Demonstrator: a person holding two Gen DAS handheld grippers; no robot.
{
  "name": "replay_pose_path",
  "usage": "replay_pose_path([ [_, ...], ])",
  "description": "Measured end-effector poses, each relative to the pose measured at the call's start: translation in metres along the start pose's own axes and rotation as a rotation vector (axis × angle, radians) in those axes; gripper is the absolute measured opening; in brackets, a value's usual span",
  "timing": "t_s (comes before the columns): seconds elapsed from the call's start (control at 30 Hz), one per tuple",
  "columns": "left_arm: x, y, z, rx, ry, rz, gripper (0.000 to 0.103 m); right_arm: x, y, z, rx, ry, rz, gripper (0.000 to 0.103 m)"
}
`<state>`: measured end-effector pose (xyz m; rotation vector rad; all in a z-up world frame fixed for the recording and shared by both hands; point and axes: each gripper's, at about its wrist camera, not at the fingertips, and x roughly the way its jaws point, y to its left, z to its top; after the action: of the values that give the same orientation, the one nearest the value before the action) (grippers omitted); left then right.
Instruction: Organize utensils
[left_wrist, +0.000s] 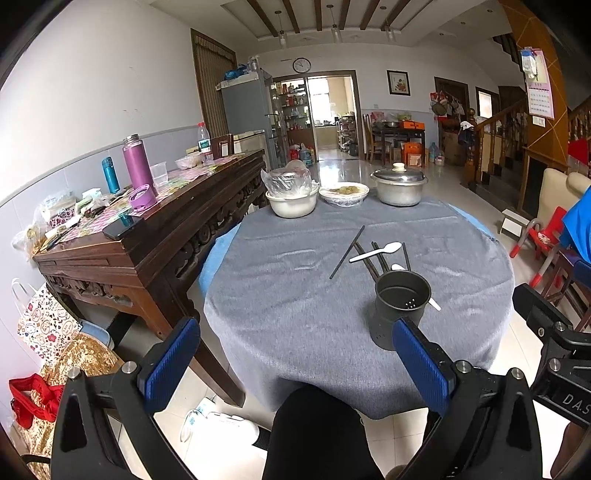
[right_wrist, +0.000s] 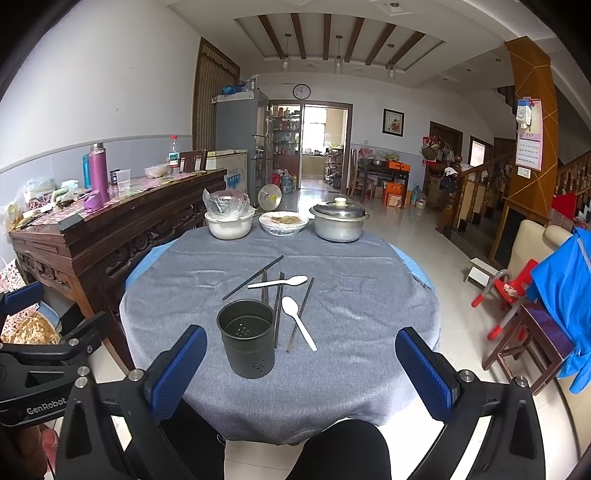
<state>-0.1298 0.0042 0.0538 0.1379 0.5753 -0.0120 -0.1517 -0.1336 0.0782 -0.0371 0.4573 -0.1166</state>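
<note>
Bench contents, by count:
- Holder (right_wrist: 246, 339): one, dark, perforated.
- Spoons: two, white (right_wrist: 277, 283) (right_wrist: 298, 322).
- Chopsticks (right_wrist: 253, 277): dark, at least five; overlap prevents an exact count.
- Bowls: two (right_wrist: 229, 225) (right_wrist: 283, 223).
- Pot (right_wrist: 339, 223): one, lidded.

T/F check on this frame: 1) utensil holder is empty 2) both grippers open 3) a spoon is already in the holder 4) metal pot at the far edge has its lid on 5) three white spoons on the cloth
1) The holder is empty: true; its perforated bottom shows bare.
2) The left gripper and the right gripper are open: true; each stands wide apart, holding nothing.
3) A spoon is already in the holder: false. Both white spoons lie on the grey cloth among the dark chopsticks.
4) The metal pot has its lid on: true.
5) Three white spoons on the cloth: false; two show.
</note>
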Motion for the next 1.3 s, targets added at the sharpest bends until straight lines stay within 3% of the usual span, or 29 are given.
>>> replay_pose_path([
  [0.6, 0.009, 0.001, 0.0, -0.001, 0.027, -0.027, 0.103, 0.006, 0.0, -0.001, 0.024, 0.047, 0.016, 0.103],
  [0.9, 0.051, 0.029, 0.025, -0.073, 0.108, -0.097, 0.103, 0.032, -0.045, 0.006, 0.118, 0.081, 0.042, 0.103],
  [1.07, 0.092, 0.053, 0.042, -0.116, 0.159, -0.108, 0.103, 0.075, -0.077, 0.017, 0.198, 0.125, 0.138, 0.103],
  [1.17, 0.116, 0.063, 0.05, -0.135, 0.188, -0.119, 0.103, 0.113, -0.081, 0.026, 0.149, 0.173, 0.191, 0.103],
  [1.3, 0.15, 0.076, 0.053, -0.17, 0.23, -0.128, 0.103, 0.183, -0.075, 0.037, 0.056, 0.229, 0.307, 0.093],
])
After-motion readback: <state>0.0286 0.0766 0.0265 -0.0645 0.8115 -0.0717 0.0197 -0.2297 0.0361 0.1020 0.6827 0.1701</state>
